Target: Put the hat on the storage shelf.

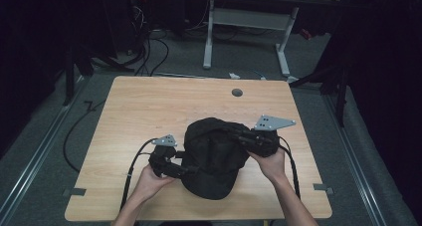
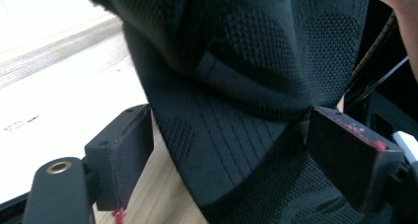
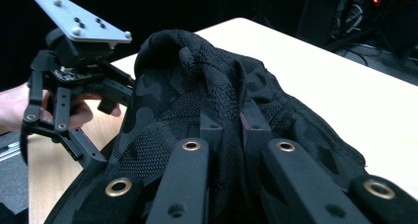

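1. Cap (image 1: 215, 156) (black, mesh-textured) sits on the wooden table (image 1: 149, 106), near its front edge.
2. Right gripper (image 3: 230, 119) pinches a fold of crown fabric, jaws pressed together.
3. Left gripper (image 2: 231, 150) straddles the brim, jaws spread.

The cap (image 1: 215, 156) is black all over, with a faint tone-on-tone camouflage pattern of darker and slightly lighter patches across its knitted mesh, and rows of parallel stitching on its brim (image 2: 231, 155). Under the cap, the table (image 1: 149, 106) is pale wood with a fine light grain, and beyond the cap it carries a small round dark grey cap-plug (image 1: 237, 92). Left of the cap, the left gripper (image 1: 171, 167) is black with a grey plate; its pads (image 2: 125, 155) show red smears. The right gripper (image 1: 234, 131) is black with brass-coloured rivets (image 3: 191, 145) and a grey plate.
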`<state>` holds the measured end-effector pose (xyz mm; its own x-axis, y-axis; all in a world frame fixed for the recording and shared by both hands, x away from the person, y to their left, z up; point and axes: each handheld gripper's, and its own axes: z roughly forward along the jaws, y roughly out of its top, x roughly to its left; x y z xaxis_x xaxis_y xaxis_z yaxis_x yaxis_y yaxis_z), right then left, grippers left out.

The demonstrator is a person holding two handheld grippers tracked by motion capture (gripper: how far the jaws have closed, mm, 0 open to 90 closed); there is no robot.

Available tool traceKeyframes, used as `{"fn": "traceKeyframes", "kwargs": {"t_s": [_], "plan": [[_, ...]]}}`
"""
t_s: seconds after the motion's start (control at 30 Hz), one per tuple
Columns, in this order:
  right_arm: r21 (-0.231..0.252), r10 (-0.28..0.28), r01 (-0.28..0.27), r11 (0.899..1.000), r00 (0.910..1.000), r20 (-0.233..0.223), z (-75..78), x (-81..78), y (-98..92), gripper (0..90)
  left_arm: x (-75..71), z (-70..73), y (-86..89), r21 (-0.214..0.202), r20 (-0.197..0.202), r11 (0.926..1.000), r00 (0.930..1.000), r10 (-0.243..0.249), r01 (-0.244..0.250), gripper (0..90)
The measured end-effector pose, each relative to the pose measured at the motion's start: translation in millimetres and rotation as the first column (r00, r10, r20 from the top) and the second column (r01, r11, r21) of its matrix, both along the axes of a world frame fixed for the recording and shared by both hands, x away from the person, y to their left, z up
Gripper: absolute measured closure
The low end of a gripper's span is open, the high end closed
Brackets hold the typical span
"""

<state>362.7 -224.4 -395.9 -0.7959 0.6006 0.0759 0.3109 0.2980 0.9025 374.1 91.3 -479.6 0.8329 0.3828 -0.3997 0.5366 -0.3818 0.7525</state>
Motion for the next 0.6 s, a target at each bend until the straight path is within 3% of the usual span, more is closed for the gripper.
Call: {"fn": "traceKeyframes", "kwargs": {"t_s": [0.33,0.6], "plan": [[0.010,0.040,-0.040,0.999,0.9988,0.027,1.7,3.5,6.0,83.8,0.9,0.6,2.7,-0.029,-0.025,0.9987,0.9988,-0.043,0.042,27.6],[0.012,0.015,-0.015,1.000,0.9993,0.034,0.7,7.0,4.2,83.8,-1.4,4.1,9.0,-0.069,-0.015,0.9966,0.9988,-0.047,0.046,40.4]]}}
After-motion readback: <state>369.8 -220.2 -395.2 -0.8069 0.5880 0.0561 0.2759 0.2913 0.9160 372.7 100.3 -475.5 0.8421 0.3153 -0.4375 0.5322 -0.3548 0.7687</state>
